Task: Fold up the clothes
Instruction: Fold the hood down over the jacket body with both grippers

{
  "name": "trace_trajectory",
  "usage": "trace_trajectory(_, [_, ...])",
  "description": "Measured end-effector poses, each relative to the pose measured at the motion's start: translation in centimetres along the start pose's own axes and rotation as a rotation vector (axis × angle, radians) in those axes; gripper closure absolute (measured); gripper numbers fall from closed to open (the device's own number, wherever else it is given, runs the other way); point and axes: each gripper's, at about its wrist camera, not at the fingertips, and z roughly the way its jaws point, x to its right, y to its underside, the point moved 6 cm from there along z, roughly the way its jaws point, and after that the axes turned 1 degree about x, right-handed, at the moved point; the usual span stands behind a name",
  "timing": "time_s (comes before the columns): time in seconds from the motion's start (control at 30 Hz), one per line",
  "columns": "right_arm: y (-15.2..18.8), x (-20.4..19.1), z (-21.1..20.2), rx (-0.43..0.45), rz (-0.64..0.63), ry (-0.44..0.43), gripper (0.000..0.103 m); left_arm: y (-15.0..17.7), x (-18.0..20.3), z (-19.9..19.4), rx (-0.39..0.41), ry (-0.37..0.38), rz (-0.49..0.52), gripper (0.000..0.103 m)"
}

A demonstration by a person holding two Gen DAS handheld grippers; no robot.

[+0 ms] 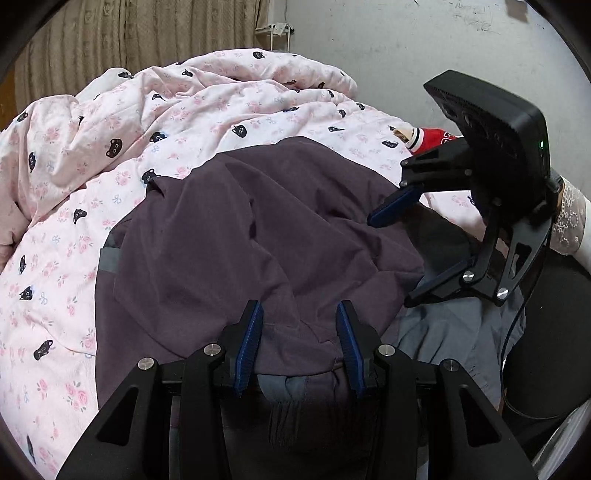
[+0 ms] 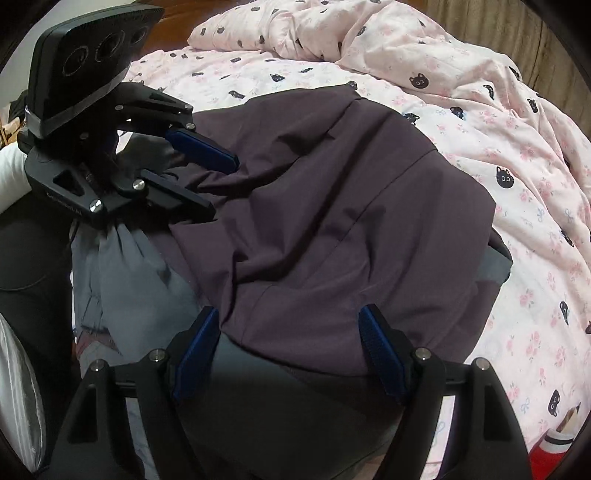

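Note:
A dark purple jacket (image 1: 240, 236) with grey lining lies crumpled on the bed; it also shows in the right wrist view (image 2: 332, 206). My left gripper (image 1: 300, 314) is open, its blue-padded fingers astride the jacket's near hem. It shows in the right wrist view (image 2: 221, 184) at the jacket's left edge, jaws apart. My right gripper (image 2: 291, 321) is open over the jacket's near edge. In the left wrist view the right gripper (image 1: 395, 254) hovers open at the jacket's right side, above grey fabric (image 1: 454, 332).
A pink bedsheet (image 1: 55, 295) with black cat faces covers the bed. A rumpled matching duvet (image 1: 166, 99) is heaped behind the jacket. A red and white item (image 1: 428, 138) lies at the far right by the wall. Beige curtains (image 1: 110, 33) hang behind.

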Motion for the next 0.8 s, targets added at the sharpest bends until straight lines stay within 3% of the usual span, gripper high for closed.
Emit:
trace_trajectory(0.2, [-0.6, 1.9, -3.3, 0.133, 0.096, -0.054, 0.024, 0.3, -0.5, -0.4, 0.009, -0.011, -0.022, 0.064])
trace_trajectory(0.37, [-1.6, 4.6, -5.2, 0.254, 0.197, 0.031, 0.024, 0.4, -0.7, 0.1, 0.003, -0.021, -0.024, 0.063])
trace_trajectory(0.47, [-1.9, 4.8, -4.1, 0.231, 0.178, 0.09, 0.024, 0.5, -0.7, 0.5, -0.001, -0.032, -0.02, 0.062])
trace_trajectory(0.7, [-0.4, 3.0, -0.5, 0.073, 0.059, 0.111, 0.024, 0.6, -0.8, 1.0, -0.002, -0.044, -0.023, 0.061])
trace_trajectory(0.8, [0.3, 2.7, -0.4, 0.063, 0.031, 0.131, 0.023, 0.6, -0.8, 1.2, 0.0, -0.049, -0.02, 0.06])
